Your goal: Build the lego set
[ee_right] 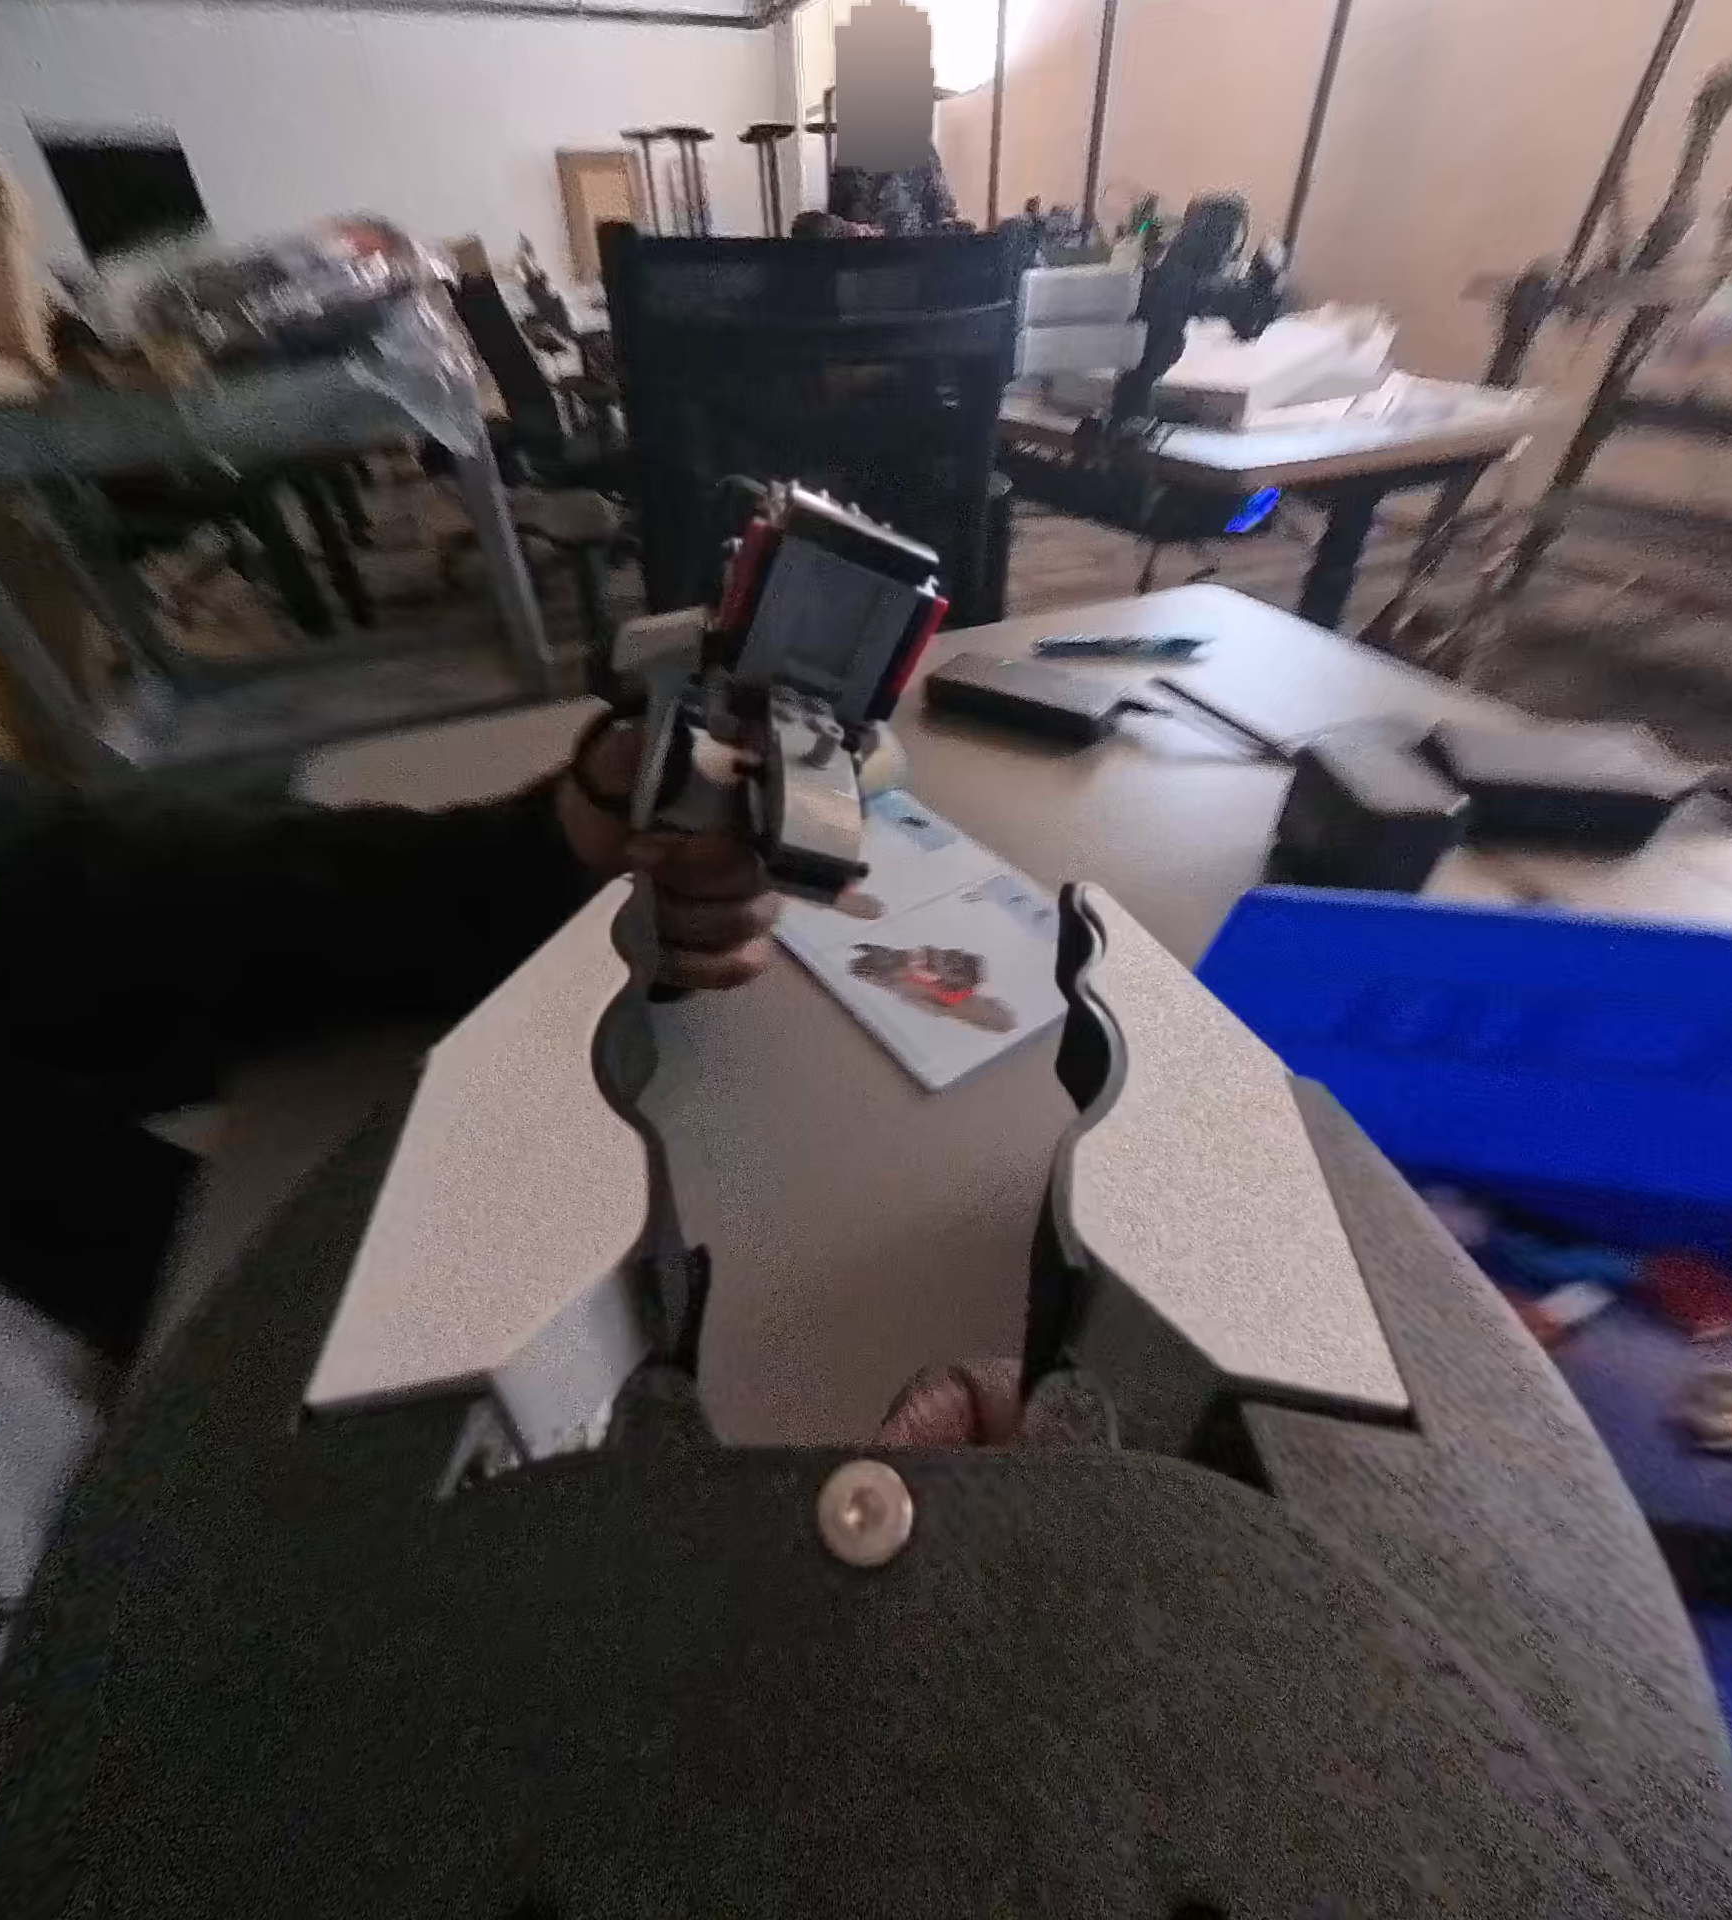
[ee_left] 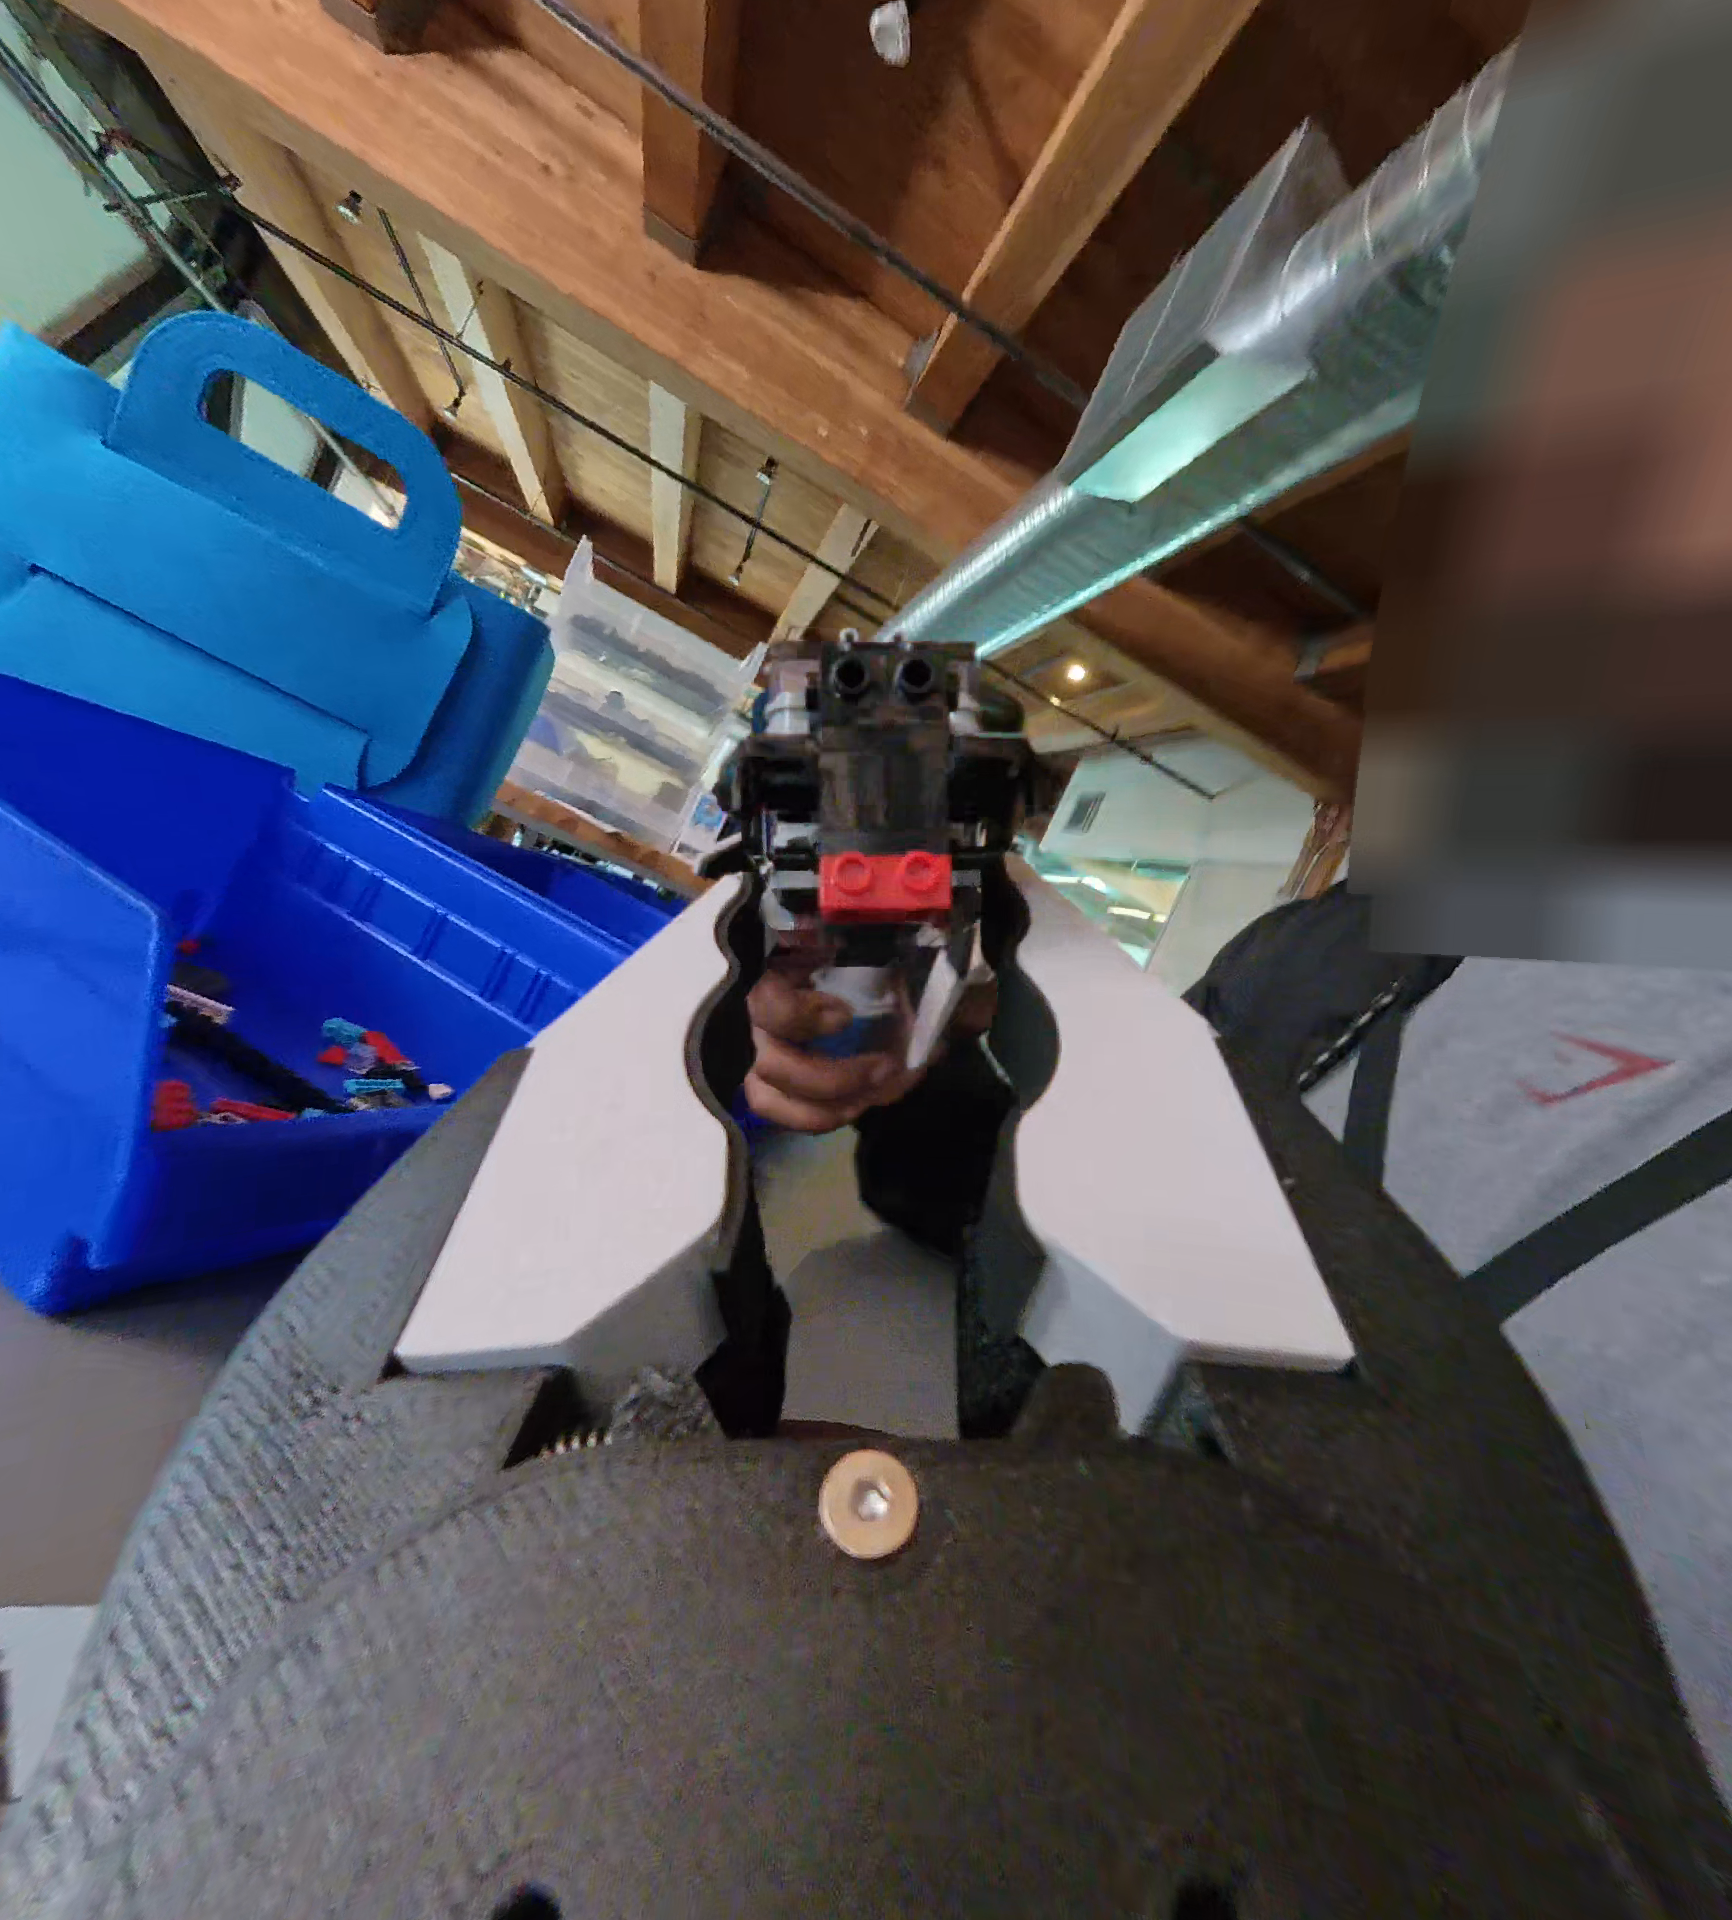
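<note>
My left gripper [ee_left: 877, 894] is shut on a black lego model [ee_left: 883, 758] and holds it up in the air, tilted toward the ceiling. A red two-stud brick [ee_left: 885, 883] sits on the model's near side, between my fingertips. In the right wrist view the same model [ee_right: 820, 623] shows farther off, with red side strips, held by the left gripper in a hand [ee_right: 706, 925]. My right gripper [ee_right: 851, 914] is open and empty, just below and in front of the model, above the table [ee_right: 1101, 790].
A blue bin [ee_left: 31, 1039] with several loose lego pieces [ee_left: 363, 1060] stands left of the left gripper; it also shows at the right of the right wrist view [ee_right: 1516, 1018]. An instruction booklet [ee_right: 935, 966] lies open on the table. Dark flat devices [ee_right: 1028, 691] lie farther back. My right fingertips sit around 7 cm from my left ones.
</note>
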Demonstrator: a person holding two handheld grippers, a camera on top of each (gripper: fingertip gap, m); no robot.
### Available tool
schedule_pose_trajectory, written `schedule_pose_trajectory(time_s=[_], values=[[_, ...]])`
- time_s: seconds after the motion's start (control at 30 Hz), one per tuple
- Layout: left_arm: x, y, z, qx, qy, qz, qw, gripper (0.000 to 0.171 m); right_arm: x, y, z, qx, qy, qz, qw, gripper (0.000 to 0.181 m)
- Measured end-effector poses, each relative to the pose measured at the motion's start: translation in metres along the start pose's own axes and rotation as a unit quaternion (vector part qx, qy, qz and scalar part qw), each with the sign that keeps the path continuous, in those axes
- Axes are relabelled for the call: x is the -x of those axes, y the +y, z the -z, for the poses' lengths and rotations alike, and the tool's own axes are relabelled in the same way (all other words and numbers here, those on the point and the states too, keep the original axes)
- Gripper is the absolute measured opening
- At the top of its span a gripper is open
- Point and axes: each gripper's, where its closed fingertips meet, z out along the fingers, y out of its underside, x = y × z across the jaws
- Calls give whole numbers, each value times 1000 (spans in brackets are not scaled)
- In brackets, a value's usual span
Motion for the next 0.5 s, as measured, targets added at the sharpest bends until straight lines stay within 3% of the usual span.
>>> schedule_pose_trajectory(time_s=[0.1, 0.23, 0.5], values=[[-2, 8, 2, 31, 11, -20, 999, 43, 11, -1, 0, -13, -57, -155, 986, 80], [-11, 25, 1, 75, 53, -24, 995, 43, 23, -2, -8, -32, -133, -305, 942, 84], [-32, 53, -3, 147, 116, -27, 982, 43, 38, 6, -15, -48, -244, -445, 860, 84]])
